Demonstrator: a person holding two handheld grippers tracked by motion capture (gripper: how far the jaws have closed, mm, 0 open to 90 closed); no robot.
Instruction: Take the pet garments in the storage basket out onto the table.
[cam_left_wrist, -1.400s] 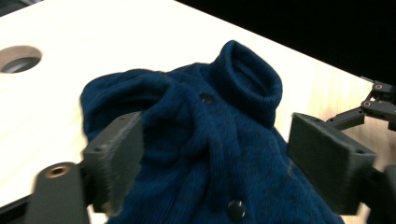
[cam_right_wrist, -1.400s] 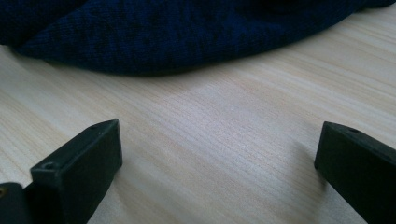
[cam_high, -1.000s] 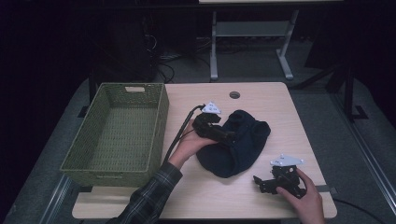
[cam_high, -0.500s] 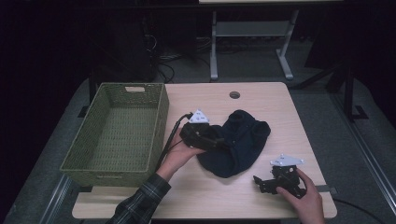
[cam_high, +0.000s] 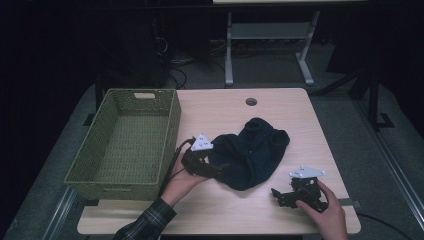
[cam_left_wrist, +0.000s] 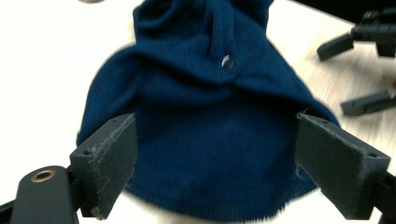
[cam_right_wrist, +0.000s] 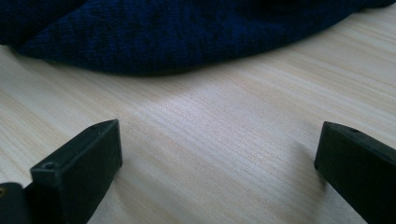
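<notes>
Pale wood table (cam_high: 310, 125) carried a woven basket (cam_high: 125, 140) at its left and a dark blue knit garment (cam_high: 252, 152) mid-table. Left gripper (cam_left_wrist: 215, 158), jaws spread, straddled the garment's near edge, seemingly about to pinch it; closing squarely comes next. Right gripper (cam_high: 295, 192) rested spread, just beside the cloth.

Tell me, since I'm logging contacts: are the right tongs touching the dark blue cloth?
Apart. In the right gripper view, bare wood lies between the open right tongs and the cloth; the high view shows that gap too.
</notes>
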